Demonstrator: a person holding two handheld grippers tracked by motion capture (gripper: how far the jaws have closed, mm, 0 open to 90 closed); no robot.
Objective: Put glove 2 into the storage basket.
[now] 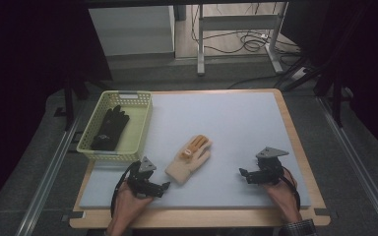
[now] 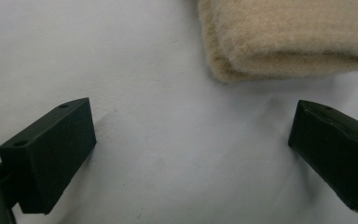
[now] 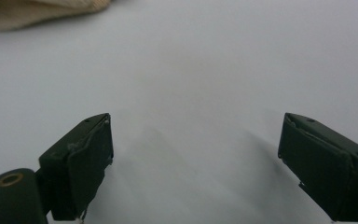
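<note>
In the high view, a cream knitted glove with orange fingers [image 1: 189, 158] is seen flat on the pale blue tabletop [image 1: 236, 128], just beside the left gripper [image 1: 163, 188]; the right gripper [image 1: 242, 173] is held well apart; a black glove [image 1: 109, 129] lies in the yellow perforated plastic basket [image 1: 142, 123]; in the left gripper view, jaws are spread wide, the glove's cuff [image 2: 284, 37] just ahead; in the right gripper view, jaws are likewise apart over bare tabletop

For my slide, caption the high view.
Open left gripper nears cream glove; black glove lies in basket.
</note>
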